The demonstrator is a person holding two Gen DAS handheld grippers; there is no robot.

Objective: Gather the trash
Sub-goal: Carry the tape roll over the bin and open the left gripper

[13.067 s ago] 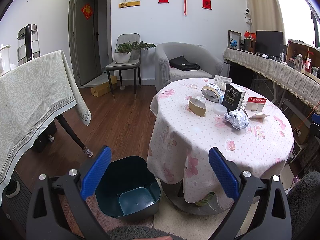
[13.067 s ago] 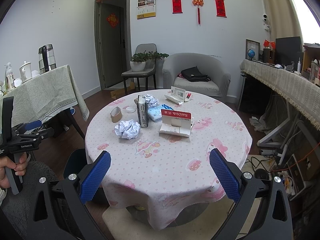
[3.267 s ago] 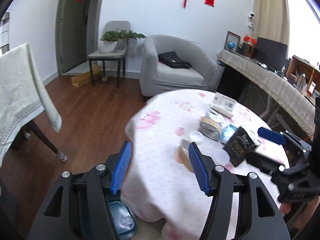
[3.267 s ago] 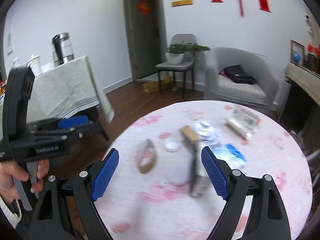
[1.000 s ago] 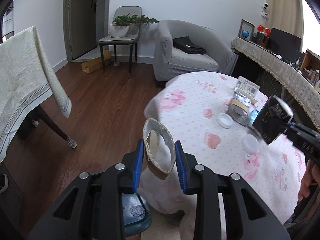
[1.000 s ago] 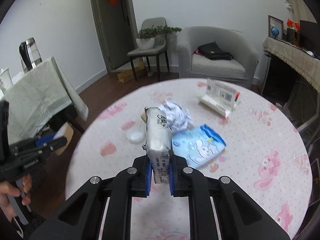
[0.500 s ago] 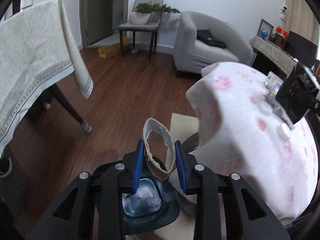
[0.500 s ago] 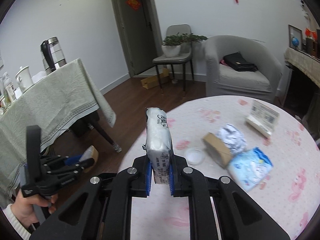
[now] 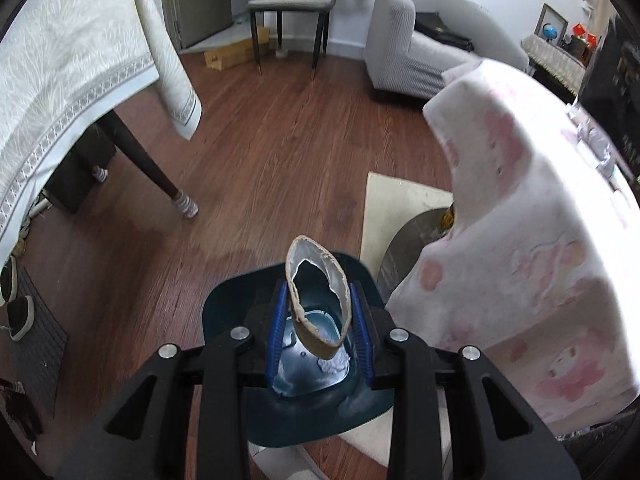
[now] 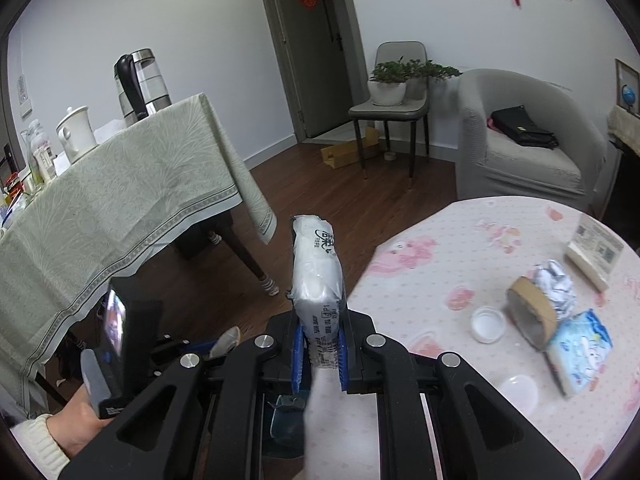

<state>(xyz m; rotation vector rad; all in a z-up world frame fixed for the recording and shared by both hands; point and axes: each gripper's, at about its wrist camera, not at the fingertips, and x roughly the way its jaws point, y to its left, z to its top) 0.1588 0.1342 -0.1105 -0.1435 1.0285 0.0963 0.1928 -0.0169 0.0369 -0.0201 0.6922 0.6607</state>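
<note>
Cardboard tape core point(image 9: 318, 312), squashed to an oval between the blue fingers point(image 9: 279, 328) of the left gripper point(image 9: 319, 330), judged very light and springy: the ring gives under side pressure, so a hold across its flat walls, as here, suits it better than a pinch on the thin rim. The fingers are closed firmly onto the core, one pad on each outer wall, with the ring standing edge-up and projecting forward beyond the tips. It hangs directly above the open mouth of the dark teal bin point(image 9: 224, 308) on the wooden floor, beside the draped edge of the desk point(image 9: 532, 216); crumpled white waste already lies in the bin's bottom. Right gripper point(image 10: 319, 354) pinches a white wrapped packet point(image 10: 318, 276) near its lower end; the packet stands upright above the fingers and is judged soft, light and slippery in its film, liable to sag. More trash sits on the desk: a second tape roll point(image 10: 532, 314), foil ball point(image 10: 554, 284), blue tissue pack point(image 10: 580, 346).
</note>
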